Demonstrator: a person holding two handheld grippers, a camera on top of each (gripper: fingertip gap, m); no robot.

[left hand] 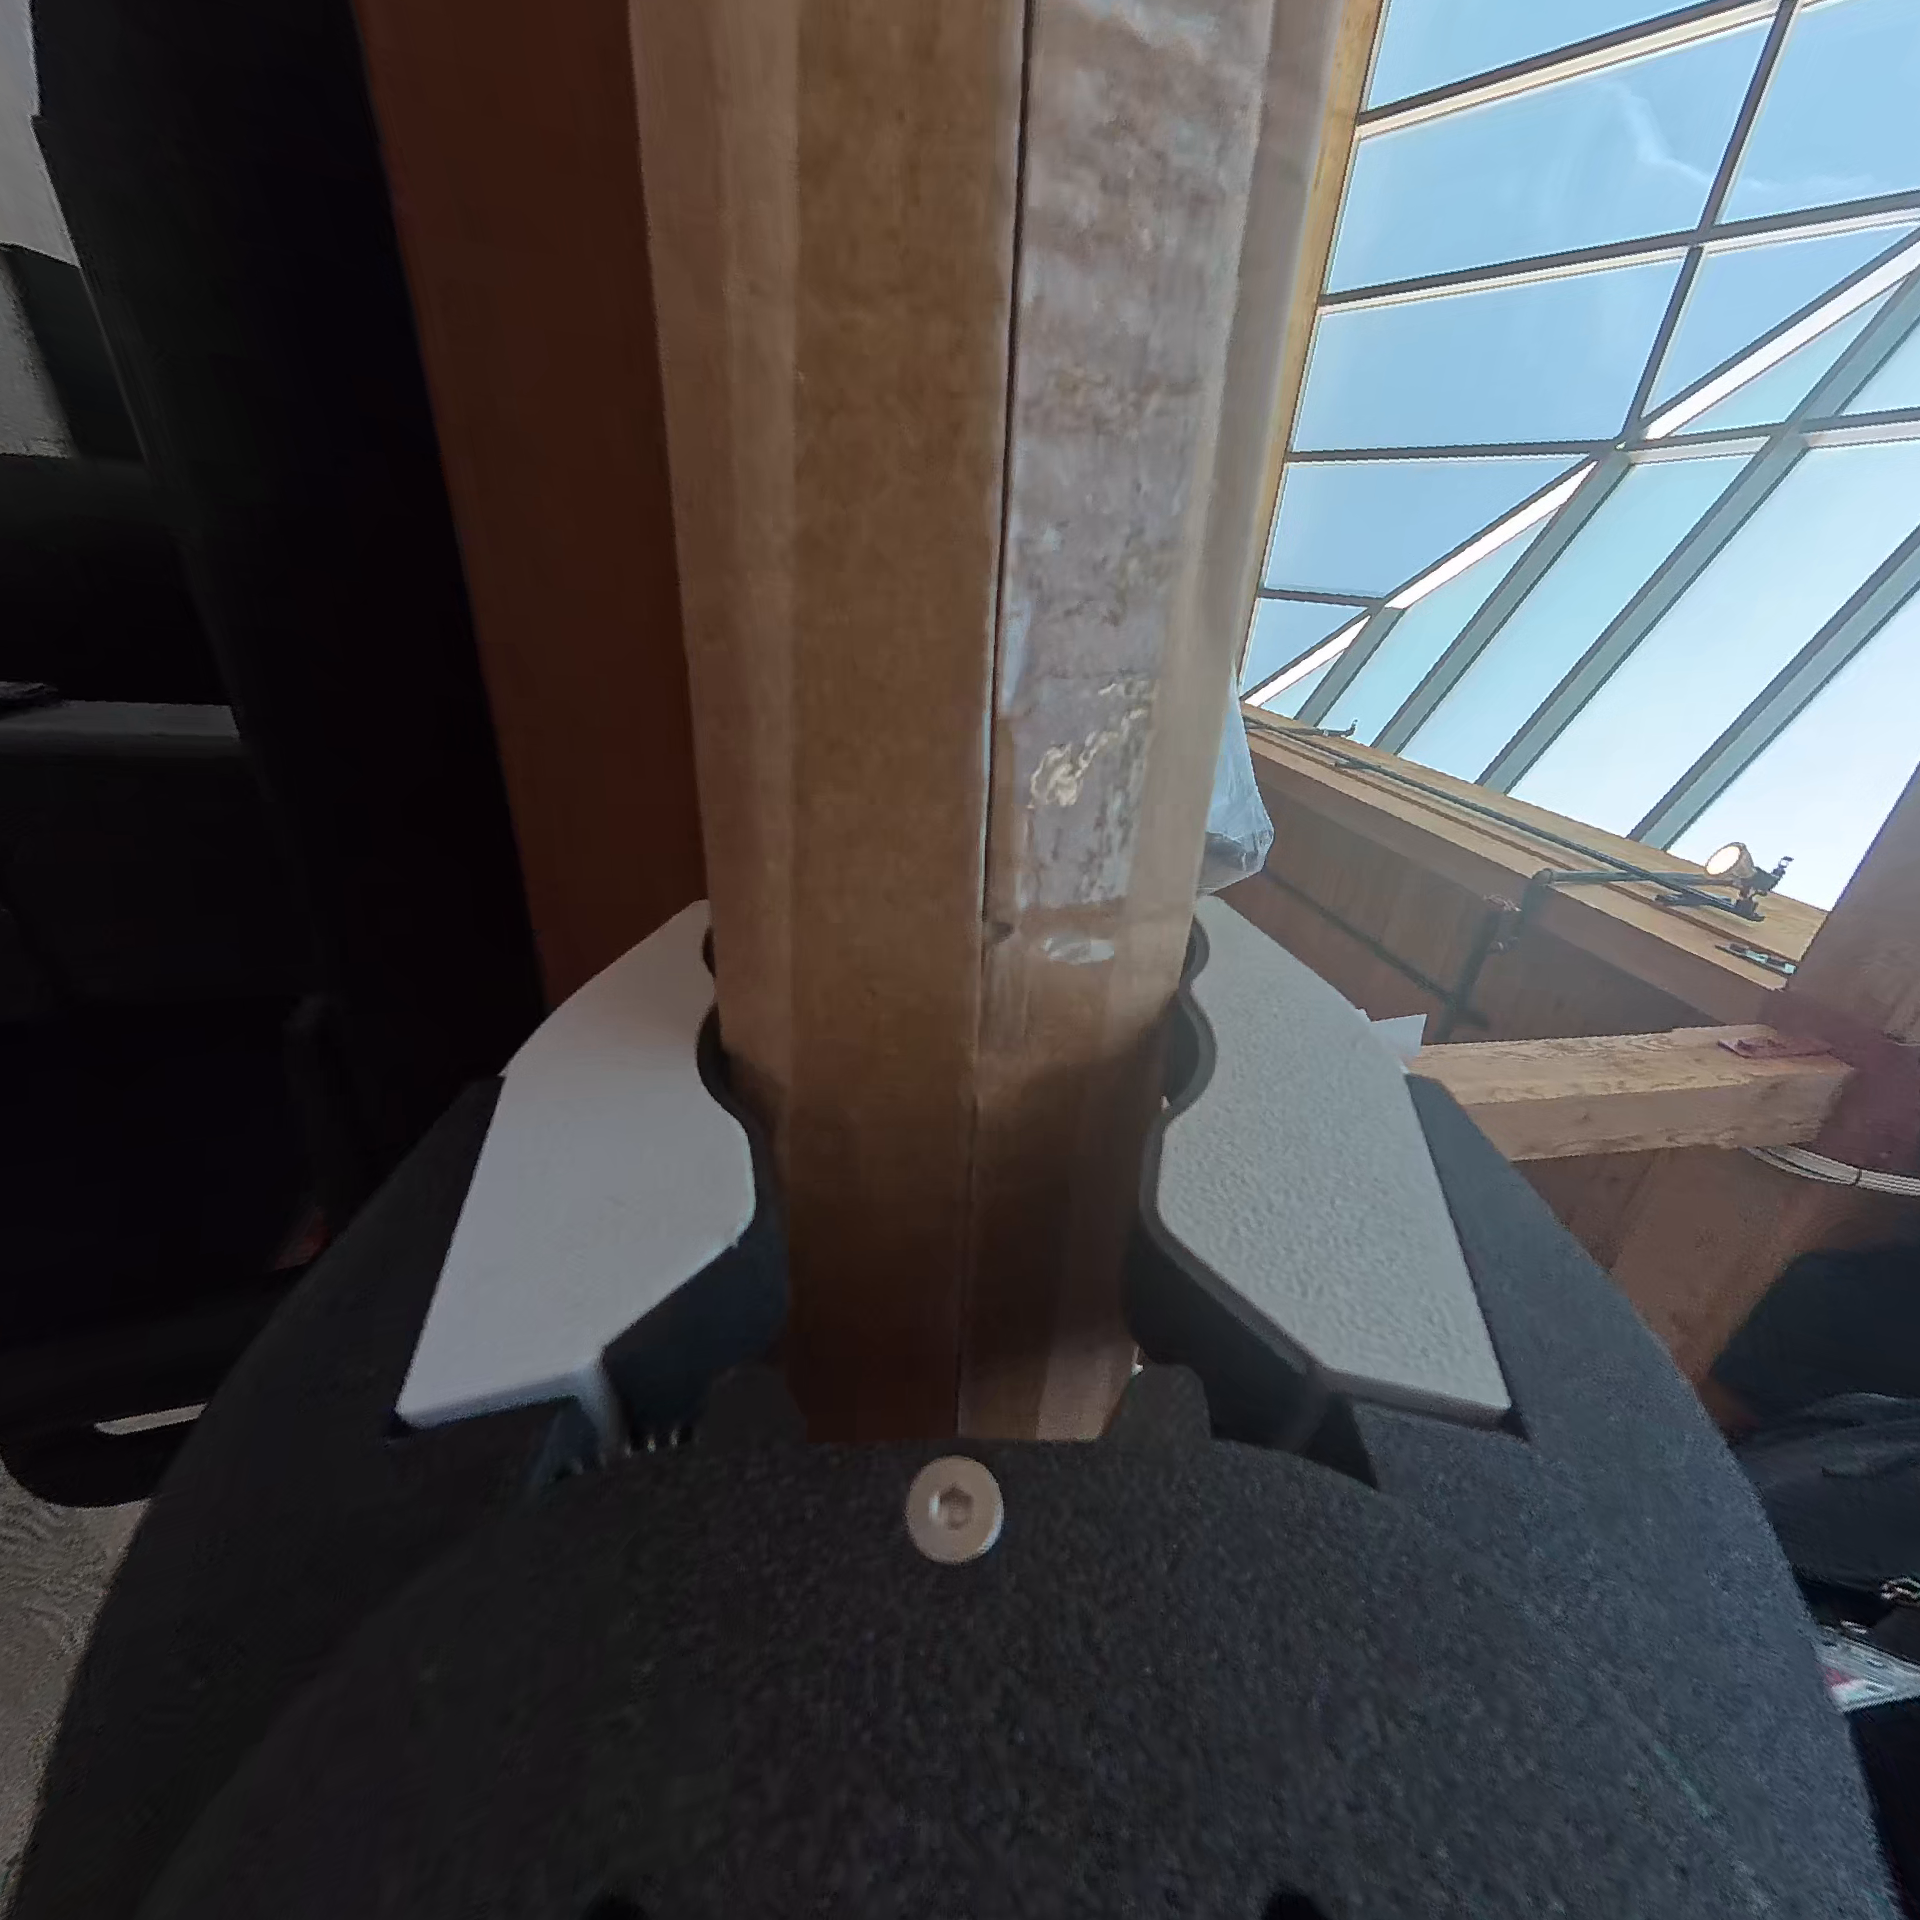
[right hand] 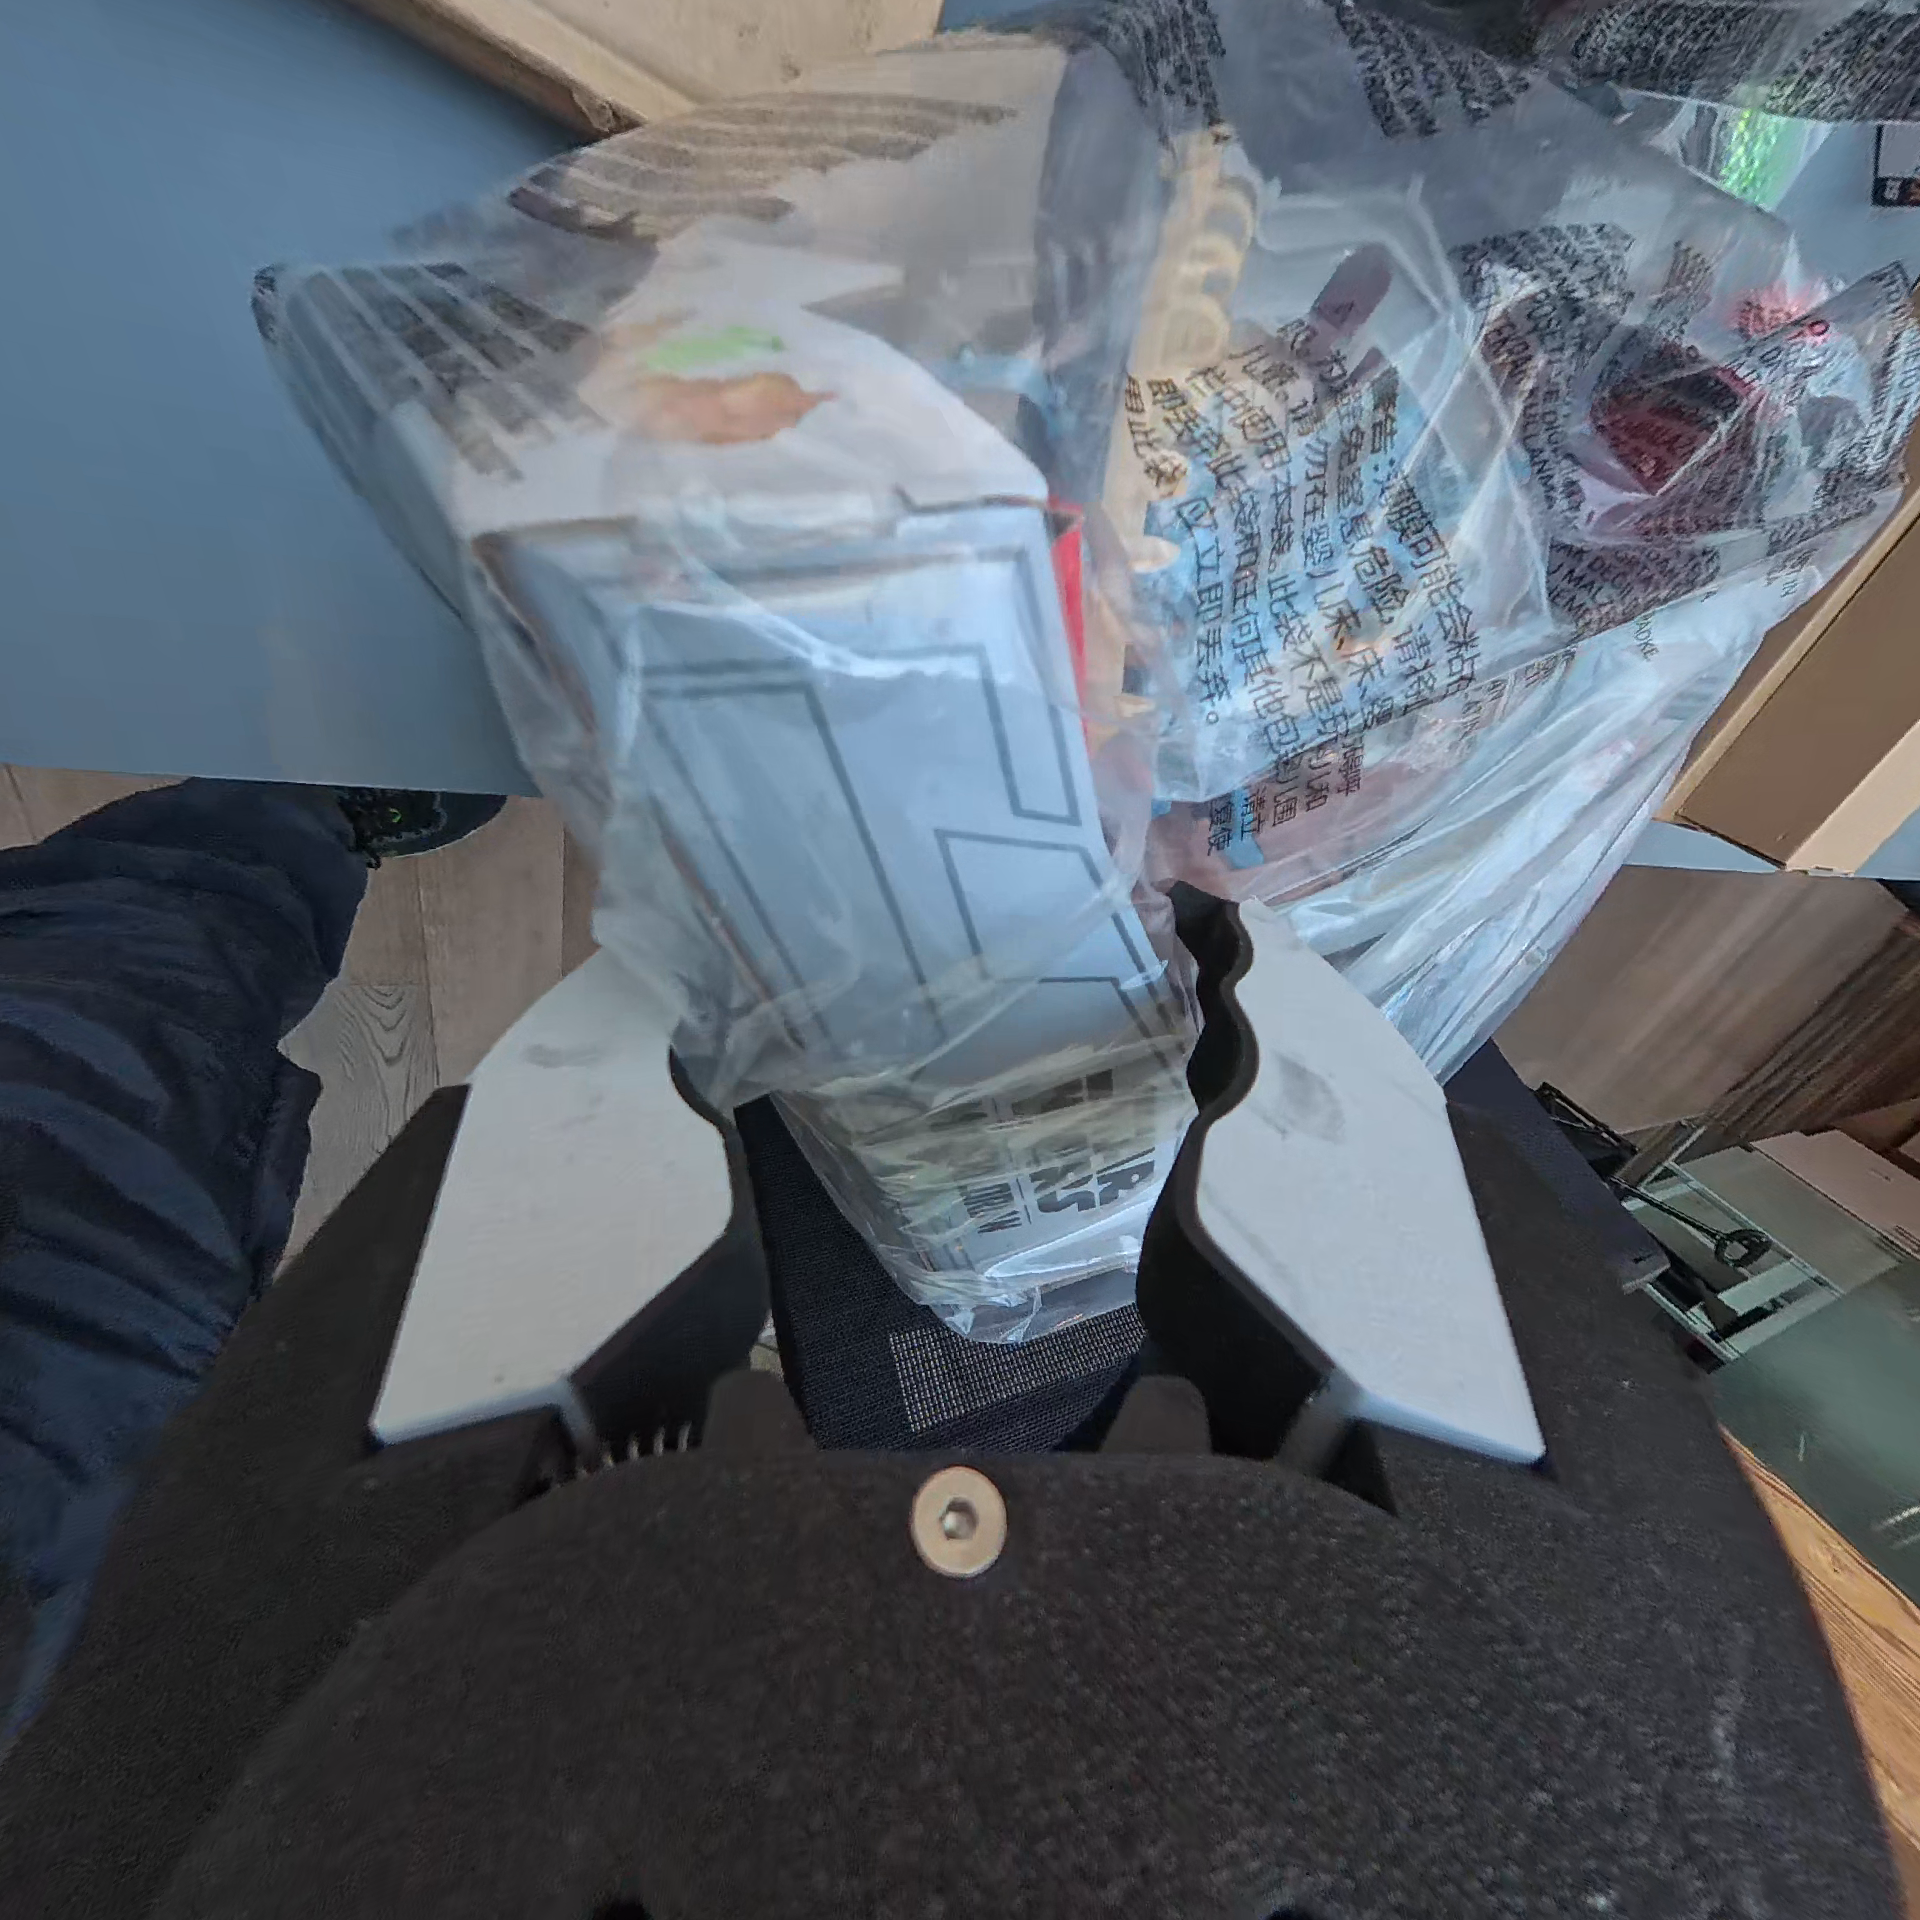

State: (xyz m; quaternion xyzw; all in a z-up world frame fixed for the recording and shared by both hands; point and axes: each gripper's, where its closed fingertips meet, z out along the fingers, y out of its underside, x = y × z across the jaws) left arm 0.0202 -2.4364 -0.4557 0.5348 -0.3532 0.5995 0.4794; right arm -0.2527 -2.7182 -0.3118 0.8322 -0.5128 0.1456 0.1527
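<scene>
Left tongs (left hand: 951,1049): closed on a cardboard box (left hand: 935,623), which stands up between both fingers.
Right tongs (right hand: 940,1039): closed on a clear plastic bag (right hand: 1299,520); a white box (right hand: 831,727) sits inside, between the fingers.

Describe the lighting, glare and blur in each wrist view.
Left wrist view: bright sky through the gridded skylight window leaves the room at left nearly black; the long brown cardboard box in the left gripper looks soft, its tape strip glinting. Right wrist view: even daylight; the crinkled clear plastic bag shows white glare streaks and blur near the right gripper.
</scene>
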